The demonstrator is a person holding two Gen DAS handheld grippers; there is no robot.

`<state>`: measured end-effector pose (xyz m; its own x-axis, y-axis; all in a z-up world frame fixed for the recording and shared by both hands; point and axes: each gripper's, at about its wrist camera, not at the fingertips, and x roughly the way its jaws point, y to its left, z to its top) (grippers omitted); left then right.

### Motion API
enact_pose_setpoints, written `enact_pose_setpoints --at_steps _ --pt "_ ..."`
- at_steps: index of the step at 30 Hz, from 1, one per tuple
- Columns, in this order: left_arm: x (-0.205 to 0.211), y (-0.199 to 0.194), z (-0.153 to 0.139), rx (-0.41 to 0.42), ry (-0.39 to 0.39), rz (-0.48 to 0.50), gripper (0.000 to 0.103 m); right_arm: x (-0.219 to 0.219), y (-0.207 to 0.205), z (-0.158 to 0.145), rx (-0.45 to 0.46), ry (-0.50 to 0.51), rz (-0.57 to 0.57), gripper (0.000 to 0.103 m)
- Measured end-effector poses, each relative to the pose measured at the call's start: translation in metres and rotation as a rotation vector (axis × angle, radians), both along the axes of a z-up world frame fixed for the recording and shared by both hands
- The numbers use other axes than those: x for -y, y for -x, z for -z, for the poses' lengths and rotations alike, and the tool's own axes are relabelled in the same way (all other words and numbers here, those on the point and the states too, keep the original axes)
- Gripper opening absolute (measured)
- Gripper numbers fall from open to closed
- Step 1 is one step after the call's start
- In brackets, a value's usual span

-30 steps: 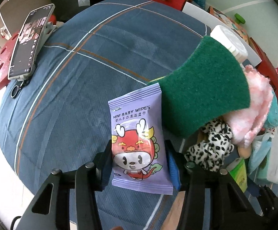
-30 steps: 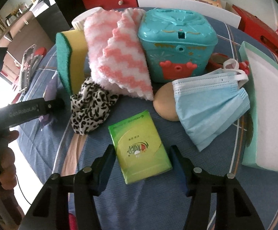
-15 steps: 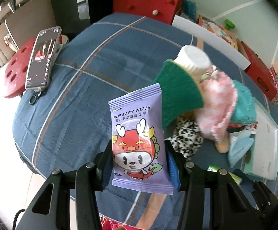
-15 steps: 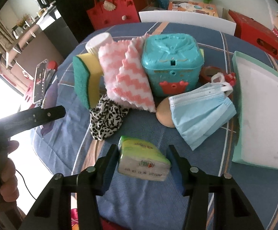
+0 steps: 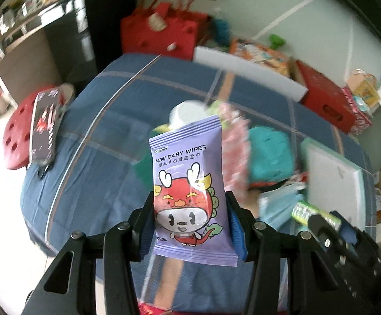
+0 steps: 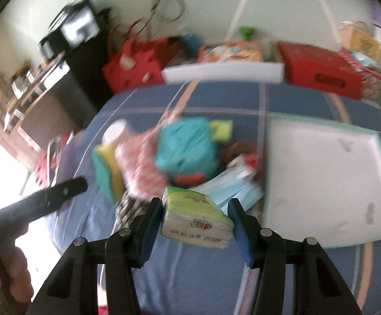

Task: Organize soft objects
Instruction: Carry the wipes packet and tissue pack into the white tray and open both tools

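My left gripper (image 5: 190, 223) is shut on a purple pack of mini baby wipes (image 5: 190, 189) and holds it upright, high above the blue plaid table (image 5: 98, 144). My right gripper (image 6: 195, 225) is shut on a green tissue pack (image 6: 195, 220), lifted above the table (image 6: 190, 275); that pack also shows at the right in the left wrist view (image 5: 311, 212). Below lie a green and yellow sponge (image 6: 106, 170), a pink zigzag cloth (image 6: 140, 168), a teal box (image 6: 188, 149), a blue face mask (image 6: 232, 189) and a leopard-print cloth (image 6: 130, 204). Both views are blurred.
A white tray with a teal rim (image 6: 327, 178) lies at the table's right. A phone on a red stool (image 5: 43, 126) stands at the left. A red bag (image 5: 159, 34), red boxes (image 6: 319, 71) and a white board (image 6: 222, 73) lie behind the table.
Both grippers have risen high above the table with their packs. The right gripper closed on the green tissue pack and lifted it off the cloth.
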<state>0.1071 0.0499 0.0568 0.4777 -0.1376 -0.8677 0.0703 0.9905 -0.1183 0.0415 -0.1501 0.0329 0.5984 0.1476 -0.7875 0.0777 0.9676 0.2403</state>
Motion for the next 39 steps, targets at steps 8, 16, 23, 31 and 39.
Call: enact_pose_setpoints --at_steps 8,16,23,31,39 --pt "0.085 -0.008 -0.015 0.087 -0.004 0.162 0.051 0.068 -0.014 -0.011 0.031 0.069 0.241 0.055" --pt "0.171 -0.016 0.008 0.074 -0.021 0.291 0.051 0.15 -0.017 0.015 -0.03 0.064 0.505 0.055" --pt "0.232 -0.015 0.042 0.052 -0.066 0.396 0.051 0.212 0.0 0.038 -0.077 0.108 0.685 0.055" --pt "0.277 -0.019 0.075 0.05 -0.121 0.474 0.051 0.256 0.015 0.06 -0.132 0.145 0.823 0.055" --pt "0.3 -0.023 0.086 0.076 -0.117 0.515 0.052 0.27 0.012 0.067 -0.128 0.181 0.84 0.055"
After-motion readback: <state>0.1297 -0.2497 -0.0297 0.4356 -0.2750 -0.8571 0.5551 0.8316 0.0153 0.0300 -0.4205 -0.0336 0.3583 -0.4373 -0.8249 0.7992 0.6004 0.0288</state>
